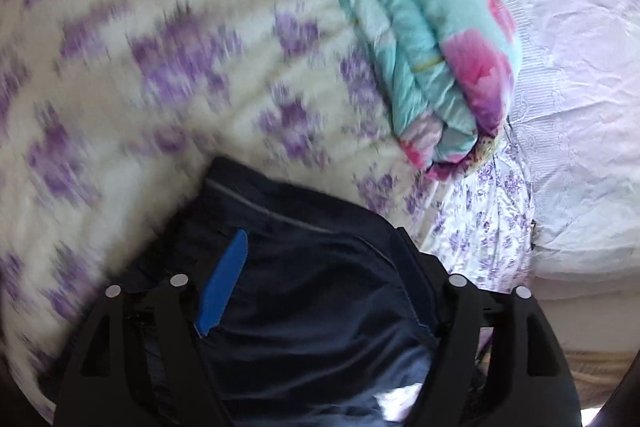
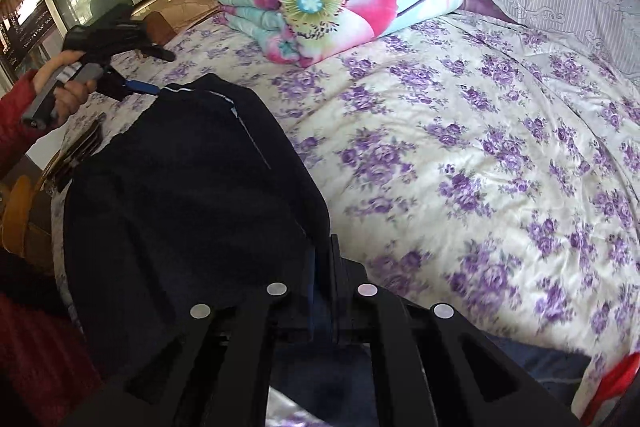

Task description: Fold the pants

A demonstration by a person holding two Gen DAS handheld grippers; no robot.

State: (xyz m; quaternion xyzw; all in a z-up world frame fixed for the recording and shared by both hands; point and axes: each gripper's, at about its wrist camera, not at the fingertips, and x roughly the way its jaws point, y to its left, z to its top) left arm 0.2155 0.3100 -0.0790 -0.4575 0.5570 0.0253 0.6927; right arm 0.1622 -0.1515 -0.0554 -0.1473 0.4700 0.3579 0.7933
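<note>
Right claw [image 2: 322, 267] clenched on dark pants [image 2: 192, 195] edge, pad tips hidden in fabric. Left claw [image 1: 320, 267] released over pants on floral bed [image 2: 480, 167]; left view blurred. Folded quilt [image 2: 340, 3] behind.

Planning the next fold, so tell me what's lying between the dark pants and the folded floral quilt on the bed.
Nothing but bare purple-flowered bedspread between the pants and the quilt; the right wrist view shows it clearly.
</note>
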